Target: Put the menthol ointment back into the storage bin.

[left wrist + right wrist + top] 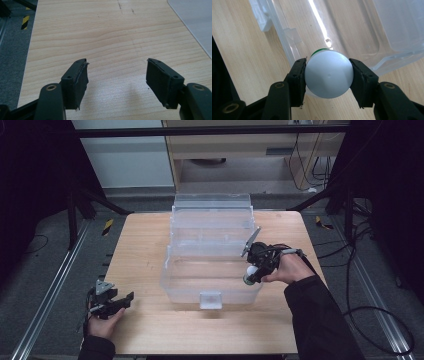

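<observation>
1. Left gripper (pixel 131 296): lower left of the high view, held low over the bare front corner of the wooden worktop (pixel 150 330). In the left gripper view its fingers (pixel 79 80) stand wide apart with nothing between them, wood grain showing in the gap.
2. Right gripper (pixel 248 276): right of centre in the high view, carried by a hand in a dark sleeve (pixel 320 320) and tilted down over the right front corner of the box.
3. Bottle (pixel 328 74): white-capped, with a green band just visible behind the cap in the right gripper view. The fingers (pixel 298 77) of the right gripper are closed on it, one pad pressing each side of the cap. In the high view the bottle (pixel 249 273) hangs at the box's right front corner; whether it touches the wall cannot be told.
4. Clear plastic box (pixel 180 292): centre of the worktop in the high view, open, with a small latch (pixel 210 299) on its front wall.
5. Lid (pixel 212 215): hinged back, rising behind the box toward the upper centre of the frame.
6. Floor (pixel 45 265): grey, with metal rails to the left and cables trailing at the right.
</observation>
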`<state>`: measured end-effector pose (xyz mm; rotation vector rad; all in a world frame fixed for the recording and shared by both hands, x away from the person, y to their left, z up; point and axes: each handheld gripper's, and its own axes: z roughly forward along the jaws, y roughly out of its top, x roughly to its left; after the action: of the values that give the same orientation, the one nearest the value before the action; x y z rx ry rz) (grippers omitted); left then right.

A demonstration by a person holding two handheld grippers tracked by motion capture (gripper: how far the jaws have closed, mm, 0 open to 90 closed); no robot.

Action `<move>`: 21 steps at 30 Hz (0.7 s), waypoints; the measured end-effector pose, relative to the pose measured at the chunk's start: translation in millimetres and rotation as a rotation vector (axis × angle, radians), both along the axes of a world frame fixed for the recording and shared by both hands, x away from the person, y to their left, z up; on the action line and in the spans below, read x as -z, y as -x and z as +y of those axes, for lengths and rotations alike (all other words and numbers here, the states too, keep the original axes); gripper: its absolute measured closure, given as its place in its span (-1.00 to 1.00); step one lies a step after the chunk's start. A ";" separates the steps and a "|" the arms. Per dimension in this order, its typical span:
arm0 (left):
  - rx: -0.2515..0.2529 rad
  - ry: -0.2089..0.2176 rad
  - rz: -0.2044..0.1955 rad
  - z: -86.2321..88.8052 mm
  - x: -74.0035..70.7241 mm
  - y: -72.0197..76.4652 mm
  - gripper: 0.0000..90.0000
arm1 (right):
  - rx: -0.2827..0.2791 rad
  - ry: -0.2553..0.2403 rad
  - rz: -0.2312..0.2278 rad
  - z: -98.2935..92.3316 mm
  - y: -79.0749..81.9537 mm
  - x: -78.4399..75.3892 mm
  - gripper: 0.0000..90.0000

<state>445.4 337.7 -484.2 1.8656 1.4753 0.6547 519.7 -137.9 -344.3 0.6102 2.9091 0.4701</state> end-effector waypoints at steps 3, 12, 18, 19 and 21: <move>0.000 0.000 0.000 0.0 0.1 -0.1 -0.26 | -0.001 0.005 0.002 -1.7 -1.2 5.2 0.12; -0.001 0.000 0.000 0.2 -0.1 0.1 -0.26 | 0.006 0.023 0.021 -2.2 -2.3 19.8 0.12; 0.000 -0.002 -0.001 -0.3 -0.2 0.1 -0.26 | 0.000 0.020 0.020 -3.8 -3.2 25.8 0.12; 0.000 -0.001 0.000 -0.1 -0.1 0.0 -0.26 | 0.004 0.025 0.023 -3.3 -2.9 26.7 0.12; -0.001 -0.001 0.001 0.2 0.0 -0.1 -0.26 | 0.011 0.027 0.028 -2.6 -2.7 29.1 0.12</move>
<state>445.5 337.9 -484.2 1.8660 1.4766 0.6553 522.4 -140.5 -373.4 0.6339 2.9317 0.4240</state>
